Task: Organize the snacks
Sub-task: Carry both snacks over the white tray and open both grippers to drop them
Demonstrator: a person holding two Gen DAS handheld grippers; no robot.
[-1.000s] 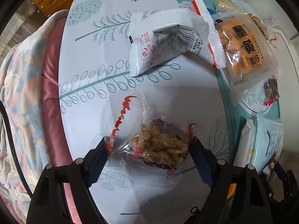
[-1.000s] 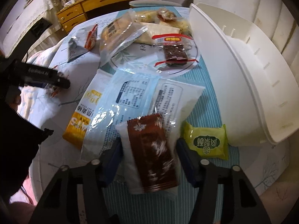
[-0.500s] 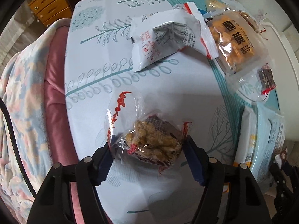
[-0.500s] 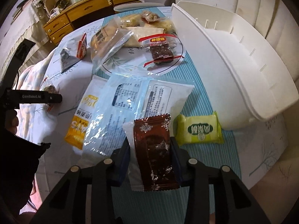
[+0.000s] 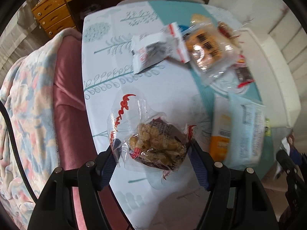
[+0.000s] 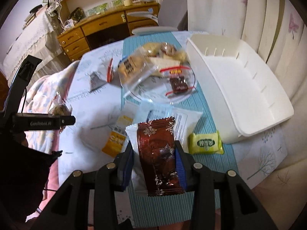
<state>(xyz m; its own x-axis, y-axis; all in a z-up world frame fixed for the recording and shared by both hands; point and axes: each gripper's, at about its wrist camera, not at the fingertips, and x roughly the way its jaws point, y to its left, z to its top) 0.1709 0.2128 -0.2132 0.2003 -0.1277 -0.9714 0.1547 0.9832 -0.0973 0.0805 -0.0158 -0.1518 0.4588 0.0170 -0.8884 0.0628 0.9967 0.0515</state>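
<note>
Crinkly clear plastic is what the left gripper (image 5: 153, 153) is clamped on: a small transparent snack bag with red trim and brown fried pieces (image 5: 153, 141), seemingly held just above the white tree-print tablecloth (image 5: 107, 38), though blur makes that uncertain. It is light, soft and slippery, its contents brittle, so a gentle squeeze across the filled middle suits it. The right gripper (image 6: 153, 153) has its jaws closed on a dark-red foil packet with silver snowflakes (image 6: 157, 153), light, slick and likely to swing, held at mid-length near the empty white plastic bin (image 6: 249, 88).
</note>
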